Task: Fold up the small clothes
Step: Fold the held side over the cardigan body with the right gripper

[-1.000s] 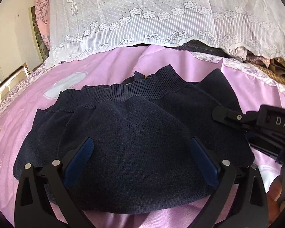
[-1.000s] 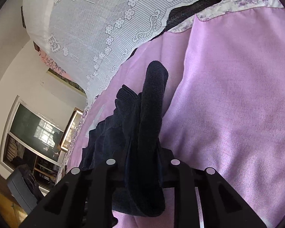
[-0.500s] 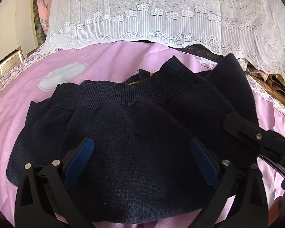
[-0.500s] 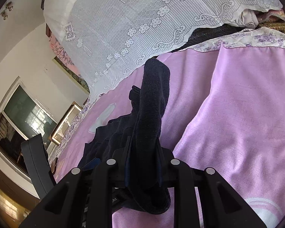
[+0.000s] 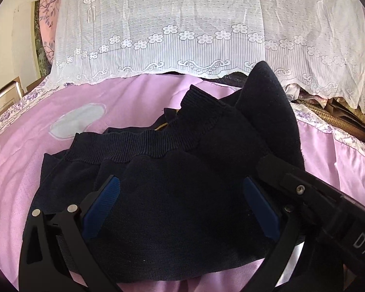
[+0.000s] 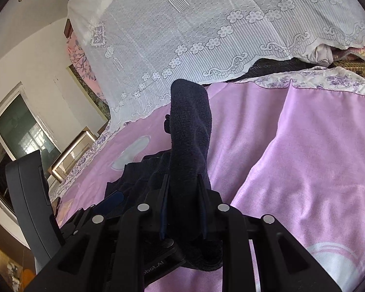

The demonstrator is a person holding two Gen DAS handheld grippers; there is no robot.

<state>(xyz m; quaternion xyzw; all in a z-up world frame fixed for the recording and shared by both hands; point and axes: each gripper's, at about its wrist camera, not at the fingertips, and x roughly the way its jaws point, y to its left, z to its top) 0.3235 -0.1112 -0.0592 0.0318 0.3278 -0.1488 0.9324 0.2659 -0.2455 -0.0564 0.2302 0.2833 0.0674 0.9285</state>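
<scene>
Raised: right gripper (image 6: 182, 209) clamping sweater (image 5: 172, 206) edge | left gripper (image 5: 180, 209) wide

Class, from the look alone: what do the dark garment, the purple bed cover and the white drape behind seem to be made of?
Dark garment: navy knit, matte, probably cotton or wool blend; ribbed band and fuzzy loops show. Purple bed cover: smooth woven fabric with a slight sheen, perhaps satin-like. White drape: sheer lace, with mesh ground and flower border.
</scene>
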